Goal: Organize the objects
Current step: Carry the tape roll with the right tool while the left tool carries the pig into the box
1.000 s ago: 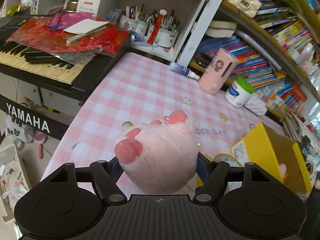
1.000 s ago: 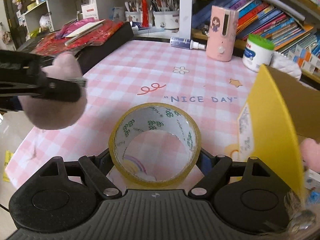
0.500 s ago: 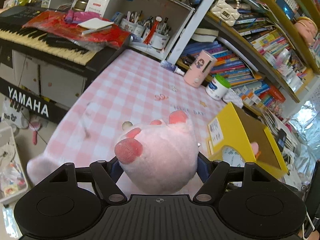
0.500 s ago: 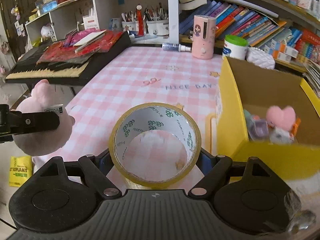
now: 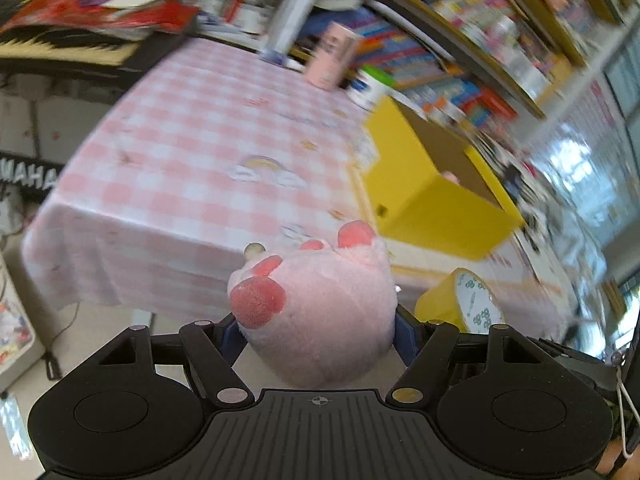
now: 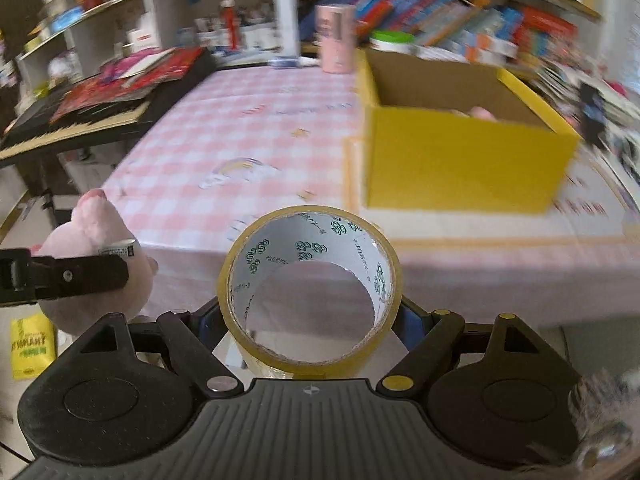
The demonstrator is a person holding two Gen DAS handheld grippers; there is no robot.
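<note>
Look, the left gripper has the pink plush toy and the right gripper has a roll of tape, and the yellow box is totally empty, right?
Not quite: the yellow box is not empty. The right wrist view shows something pink inside it, peeking over the front wall. The rest is right: the left gripper has its jaws shut on the pink plush toy, and the right gripper holds the roll of tape.

Left gripper and right gripper jaws clamped.

worktop has pink check cloth. keyboard at left, red papers on it. far: pink canister, green-lid jar, book shelves.
</note>
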